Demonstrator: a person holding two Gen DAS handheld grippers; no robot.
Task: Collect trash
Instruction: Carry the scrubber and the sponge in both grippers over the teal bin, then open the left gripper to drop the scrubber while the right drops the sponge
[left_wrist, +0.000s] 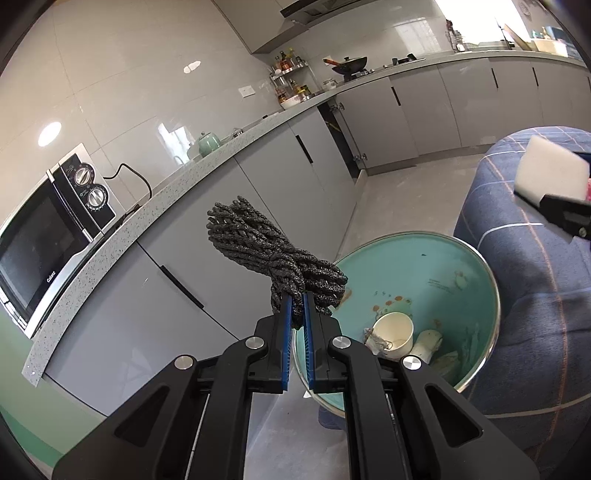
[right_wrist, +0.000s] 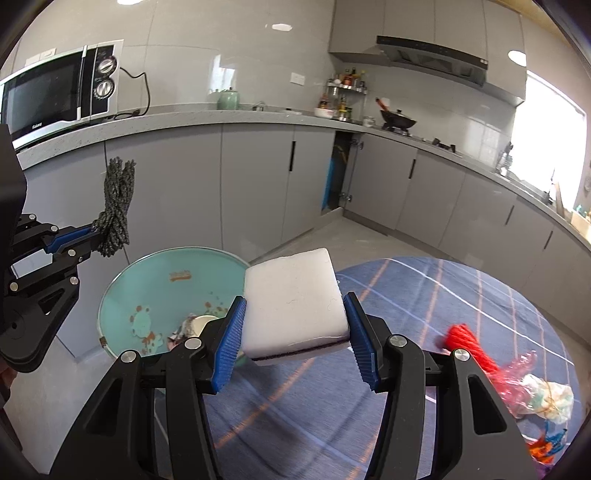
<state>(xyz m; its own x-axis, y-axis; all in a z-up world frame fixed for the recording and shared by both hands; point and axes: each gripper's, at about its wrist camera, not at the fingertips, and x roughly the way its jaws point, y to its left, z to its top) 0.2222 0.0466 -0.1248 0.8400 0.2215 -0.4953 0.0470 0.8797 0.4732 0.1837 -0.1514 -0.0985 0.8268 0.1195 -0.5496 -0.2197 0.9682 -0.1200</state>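
My left gripper (left_wrist: 297, 306) is shut on a bundle of dark grey rope (left_wrist: 266, 254) and holds it above the near rim of a teal trash bin (left_wrist: 443, 266). The bin holds a paper cup (left_wrist: 393, 334) and scraps. My right gripper (right_wrist: 295, 317) is shut on a white sponge block (right_wrist: 293, 299) above the table edge, just right of the bin (right_wrist: 147, 280). The sponge (left_wrist: 550, 170) shows at the right edge of the left wrist view. The left gripper (right_wrist: 98, 230) with the rope (right_wrist: 116, 206) shows in the right wrist view.
A round table with a blue plaid cloth (right_wrist: 424, 295) carries a red yarn bundle (right_wrist: 469, 343), a clear plastic bag (right_wrist: 543, 395) and coloured scraps (right_wrist: 546, 446). Grey kitchen cabinets (right_wrist: 258, 177) and a counter with a microwave (right_wrist: 55, 96) stand behind the bin.
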